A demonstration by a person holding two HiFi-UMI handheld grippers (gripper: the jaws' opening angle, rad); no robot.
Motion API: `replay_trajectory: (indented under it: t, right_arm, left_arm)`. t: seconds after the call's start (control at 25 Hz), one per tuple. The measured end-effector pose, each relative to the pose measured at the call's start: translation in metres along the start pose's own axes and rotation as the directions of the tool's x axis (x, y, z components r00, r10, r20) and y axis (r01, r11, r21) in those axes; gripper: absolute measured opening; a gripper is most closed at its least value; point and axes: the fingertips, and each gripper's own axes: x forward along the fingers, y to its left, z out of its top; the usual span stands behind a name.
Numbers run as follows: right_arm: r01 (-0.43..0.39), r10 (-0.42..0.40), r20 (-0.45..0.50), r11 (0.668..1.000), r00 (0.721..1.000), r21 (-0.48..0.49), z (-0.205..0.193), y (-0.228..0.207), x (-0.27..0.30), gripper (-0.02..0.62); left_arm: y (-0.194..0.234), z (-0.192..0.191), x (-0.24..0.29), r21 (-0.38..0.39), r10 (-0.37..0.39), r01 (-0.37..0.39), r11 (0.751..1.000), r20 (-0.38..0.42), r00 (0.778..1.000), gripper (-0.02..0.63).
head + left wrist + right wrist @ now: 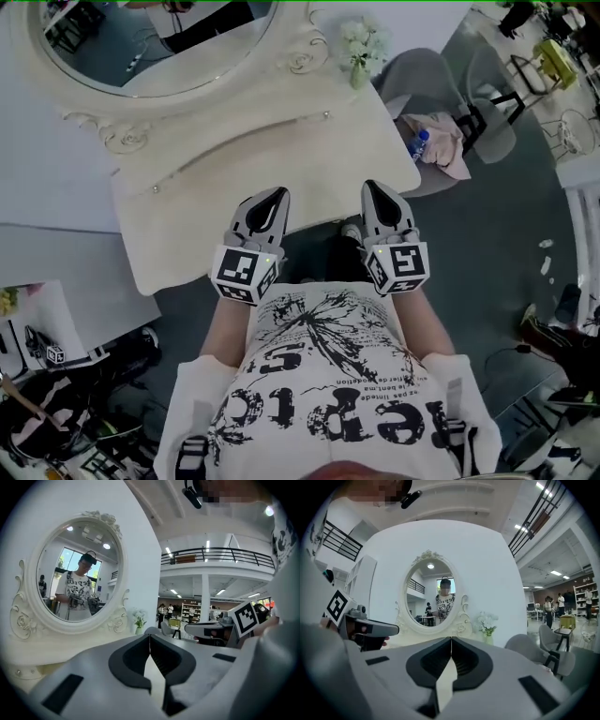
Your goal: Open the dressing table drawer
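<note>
A cream dressing table [197,234] with an oval carved mirror [159,42] stands in front of me. Its raised back section carries two small knobs [155,188]; any drawer front below the table's near edge is hidden. Over that near edge, my left gripper [278,196] and right gripper [371,187] sit side by side, both pointing at the table. Each is shut with nothing between its pads. In the left gripper view the left gripper [149,637] faces the mirror [77,573], and in the right gripper view the right gripper [451,639] faces the mirror [436,597].
A small vase of white flowers [361,52] stands at the table's back right corner. To the right is a grey chair [441,94] with a pink cloth and a blue bottle [419,145]. Cluttered items lie on the floor at lower left [56,394].
</note>
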Motion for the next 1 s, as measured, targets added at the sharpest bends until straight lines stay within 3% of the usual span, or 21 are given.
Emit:
replay_trajectory:
  t: [0.28, 0.64, 0.8, 1.0]
  right_arm:
    - [-0.177, 0.176, -0.044, 0.984, 0.983, -0.034, 0.01, -0.051, 0.082, 0.018]
    - [-0.39, 0.38, -0.129, 0.919, 0.916, -0.061, 0.006, -0.1, 0.168, 0.017]
    - [-0.453, 0.437, -0.175, 0.89, 0.882, -0.059, -0.012, -0.107, 0.194, 0.017]
    - [-0.464, 0.446, -0.218, 0.885, 0.868, -0.041, -0.038, -0.109, 0.219, 0.018]
  left_arm:
    - [0.025, 0.012, 0.063, -0.058, 0.184, -0.183, 0.981, 0.008, 0.983, 0.018]
    - [0.047, 0.015, 0.133, -0.15, 0.39, -0.385, 0.91, 0.003, 0.921, 0.018]
    - [0.054, 0.006, 0.154, -0.174, 0.437, -0.434, 0.884, -0.018, 0.899, 0.018]
    - [0.059, -0.008, 0.168, -0.178, 0.444, -0.448, 0.876, -0.064, 0.894, 0.019]
